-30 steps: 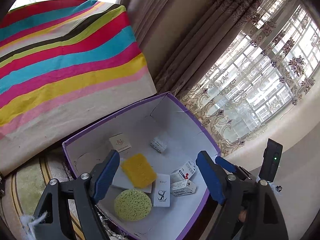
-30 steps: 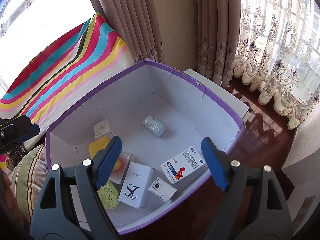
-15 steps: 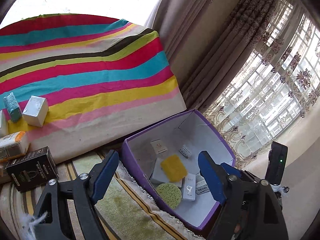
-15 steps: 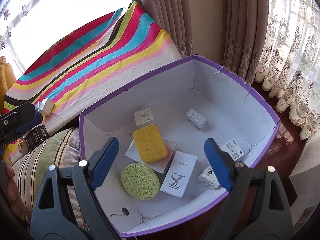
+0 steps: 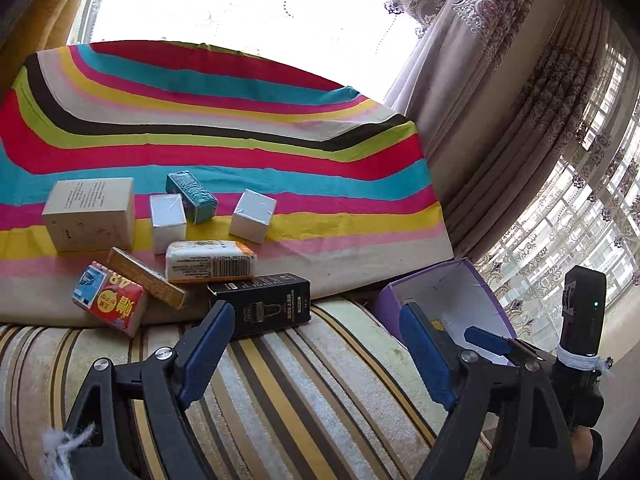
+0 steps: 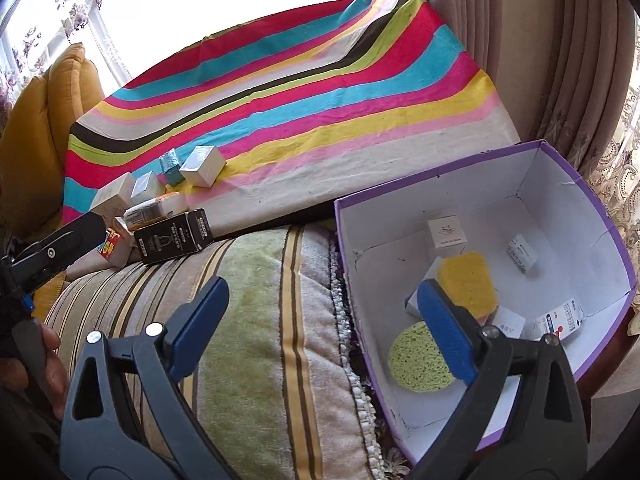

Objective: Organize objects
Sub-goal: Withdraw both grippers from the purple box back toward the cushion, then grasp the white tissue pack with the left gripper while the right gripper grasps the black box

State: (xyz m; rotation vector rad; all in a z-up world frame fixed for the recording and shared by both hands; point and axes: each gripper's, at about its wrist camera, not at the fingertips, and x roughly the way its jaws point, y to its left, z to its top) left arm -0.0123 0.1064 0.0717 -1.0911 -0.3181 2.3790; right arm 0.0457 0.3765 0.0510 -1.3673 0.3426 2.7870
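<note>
Several small boxes lie on the striped cloth (image 5: 240, 128): a black box (image 5: 266, 308) (image 6: 174, 236), a white-orange packet (image 5: 210, 266), a red packet (image 5: 108, 304), a beige box (image 5: 90, 214), two white cubes and a teal box (image 5: 192, 196). My left gripper (image 5: 316, 316) hovers over the cushion just short of the black box, its jaws opening and empty. My right gripper (image 6: 322, 288) hangs between the cushion and the purple box (image 6: 400, 216), its jaws also opening and empty. Inside that box lie a yellow sponge (image 6: 468, 284), a green round sponge (image 6: 418, 356) and small cartons.
A striped sofa cushion (image 6: 260, 320) fills the foreground between the cloth and the purple box. Curtains (image 5: 520, 140) hang at the right, a mustard cushion (image 6: 36, 140) stands at the far left. A hand (image 6: 48, 364) holds the left gripper's handle.
Both views have swung left, away from the purple box's inside towards the boxes on the striped cloth. Both pairs of jaws stand wider than before.
</note>
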